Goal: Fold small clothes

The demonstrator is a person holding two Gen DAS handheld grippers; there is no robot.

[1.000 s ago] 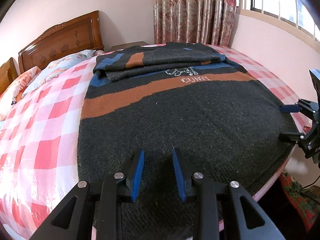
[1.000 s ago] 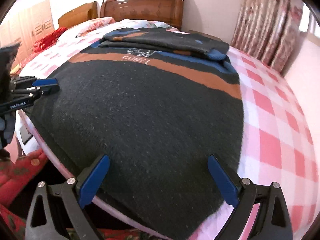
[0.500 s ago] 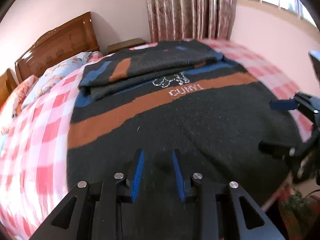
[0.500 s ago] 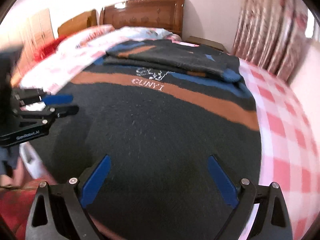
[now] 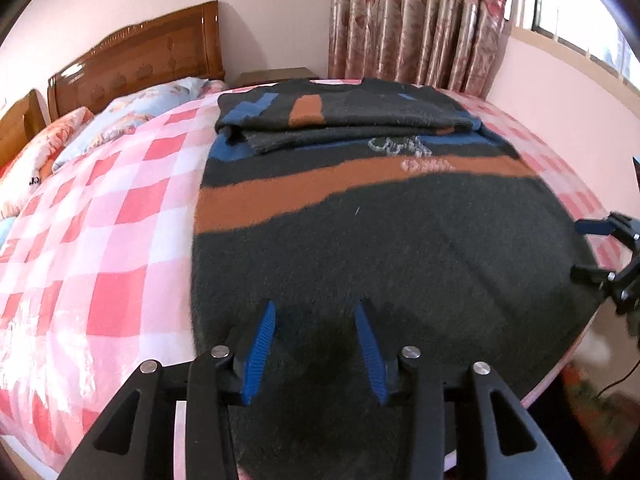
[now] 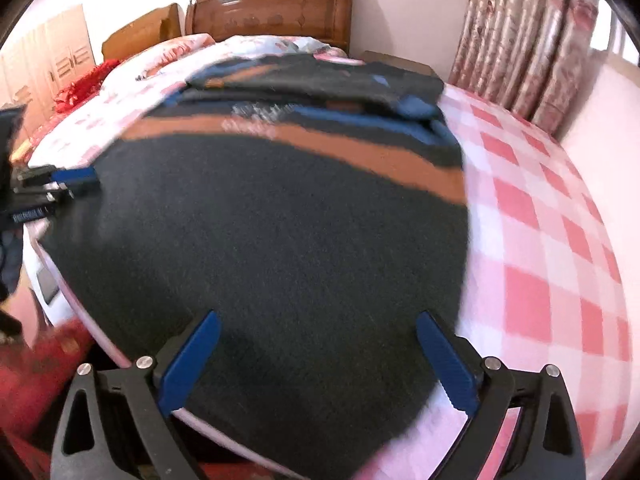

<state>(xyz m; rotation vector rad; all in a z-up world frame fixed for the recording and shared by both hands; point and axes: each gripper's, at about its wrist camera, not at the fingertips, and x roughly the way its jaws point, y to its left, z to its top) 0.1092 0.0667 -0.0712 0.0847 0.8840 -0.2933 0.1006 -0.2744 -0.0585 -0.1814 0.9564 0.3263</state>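
A dark knit sweater (image 5: 400, 260) with an orange band and a blue band lies flat on the bed, its hem toward me. Its sleeves (image 5: 340, 116) are folded across the chest at the far end. My left gripper (image 5: 318, 312) hovers over the hem's left part. Its jaws are opening, and no fabric is pinched between them. Over the hem's right part of the sweater (image 6: 280, 240), my right gripper (image 6: 318, 320) stands wide open and holds nothing. Each gripper shows at the edge of the other's view: the right gripper (image 5: 600, 248) and the left gripper (image 6: 72, 184).
A pink and white checked cover (image 5: 100, 220) lies over the bed. Pillows (image 5: 132, 116) and a wooden headboard (image 5: 136, 60) are at the far end, with a nightstand (image 5: 276, 76) and curtains (image 5: 420, 20) behind. Red cloth (image 6: 40, 380) lies below the bed's near edge.
The left jaws have spread wider. Both grippers dipped in toward the sweater half a second ago and have since drawn back and up a little. The sweater has not moved.
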